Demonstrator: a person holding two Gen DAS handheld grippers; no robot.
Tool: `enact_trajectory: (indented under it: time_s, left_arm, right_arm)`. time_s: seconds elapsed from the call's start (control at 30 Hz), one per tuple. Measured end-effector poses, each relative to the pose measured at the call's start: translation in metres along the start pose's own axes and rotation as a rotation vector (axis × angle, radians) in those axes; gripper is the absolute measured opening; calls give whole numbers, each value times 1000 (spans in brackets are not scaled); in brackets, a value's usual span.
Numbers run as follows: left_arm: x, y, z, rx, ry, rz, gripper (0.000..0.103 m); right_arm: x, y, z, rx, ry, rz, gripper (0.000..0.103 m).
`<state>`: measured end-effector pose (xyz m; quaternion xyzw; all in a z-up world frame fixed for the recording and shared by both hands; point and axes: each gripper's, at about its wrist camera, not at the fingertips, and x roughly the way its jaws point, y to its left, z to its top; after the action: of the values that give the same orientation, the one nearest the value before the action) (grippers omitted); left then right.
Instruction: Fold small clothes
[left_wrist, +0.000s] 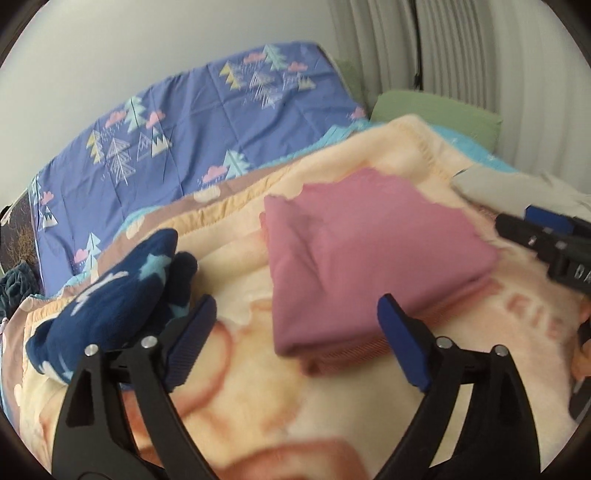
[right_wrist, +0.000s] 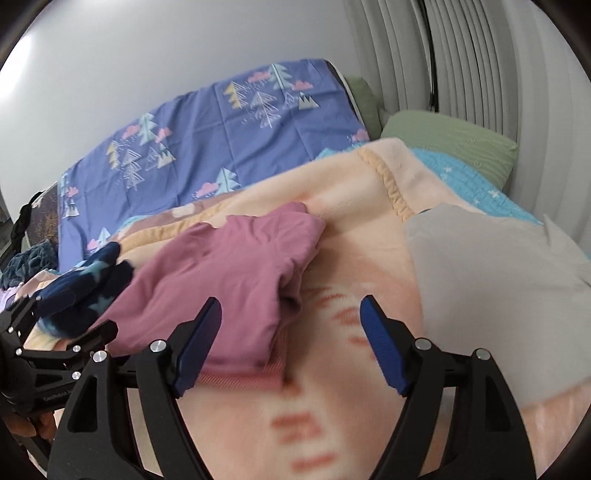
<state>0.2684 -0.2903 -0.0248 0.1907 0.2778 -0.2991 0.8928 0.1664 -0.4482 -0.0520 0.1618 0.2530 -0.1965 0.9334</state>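
pink garment (left_wrist: 369, 251) lay folded on peach blanket (left_wrist: 258, 406), landmark for all below. left tool (left_wrist: 295, 343) stood near its front edge, jaws apart, empty. right tool (right_wrist: 291, 347) at its right front corner, apart, empty. navy star garment (left_wrist: 110, 295) left of it, grey garment (right_wrist: 480, 295) right. risk judged: open jaw snagging the edge, dragging the fold loose.

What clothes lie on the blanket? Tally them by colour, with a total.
Pink: 1, the folded garment
Navy with pale stars: 1, the bunched fleece piece
Grey: 1, the flat garment
Total: 3
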Motion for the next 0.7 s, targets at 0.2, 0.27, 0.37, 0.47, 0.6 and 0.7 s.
enact_trajectory:
  time_s: [0.2,0.27,0.37,0.47,0.6,0.7]
  left_arm:
    - [-75,-8,-7,-35,-106,-25,99]
    - [-101,-7,-11,-55,-152,-17,101]
    - [-139,-8,-19,-79,-212,-1,101]
    - [-169,-10,-27,-94,-251,14,101]
    - [-200,-17,-40,-88,-263,32,101]
    - [-219,-20,-50,-120,-256,35,101]
  right_arm:
    - [-62,13,-5,-34,-43,0,83]
    - [-91,16,-8,-38,-76,2,86]
    - [-128,20,-16,-48,-125,-3,91]
    - [-163,24,-27,-36,-187,-16,96]
    - [-201,31,-41,-22,-217,-35,100]
    - [-219,37,-49,-22,-202,-36,100]
